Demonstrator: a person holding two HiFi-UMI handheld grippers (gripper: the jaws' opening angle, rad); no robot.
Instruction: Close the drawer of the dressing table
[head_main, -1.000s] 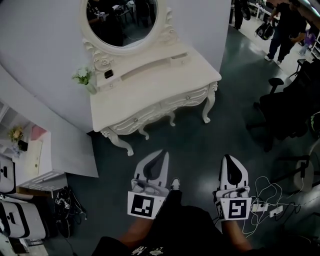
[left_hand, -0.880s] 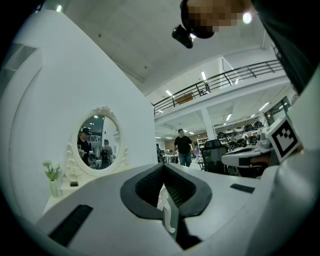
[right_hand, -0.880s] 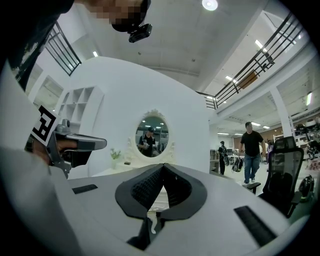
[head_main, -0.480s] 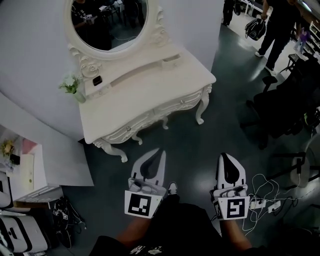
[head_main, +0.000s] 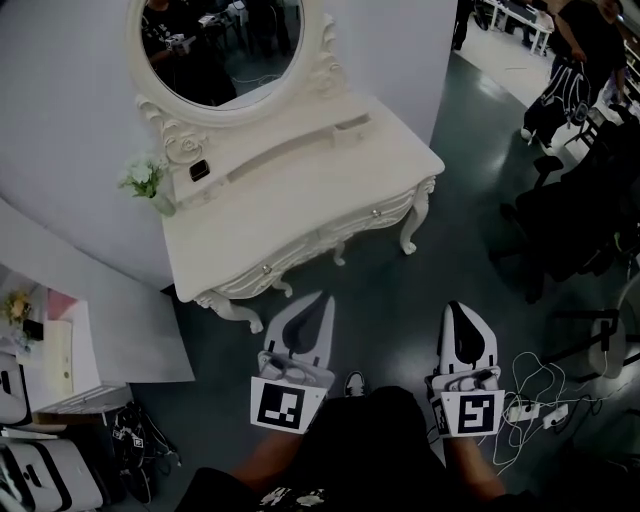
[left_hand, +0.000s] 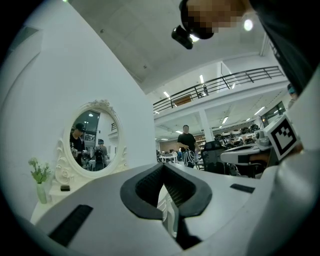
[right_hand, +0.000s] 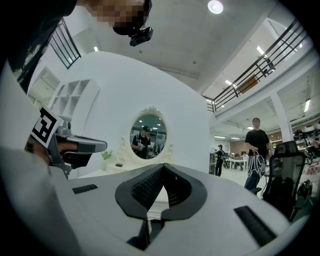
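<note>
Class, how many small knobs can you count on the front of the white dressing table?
2. The left knob is on the dressing table front near its left end; the right knob near its right end. Others may hide under the tabletop.

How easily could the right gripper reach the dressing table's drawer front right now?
Probably not yet: the right gripper hangs short of the drawer front, with floor between them. Nothing stands in the way, though.
</note>
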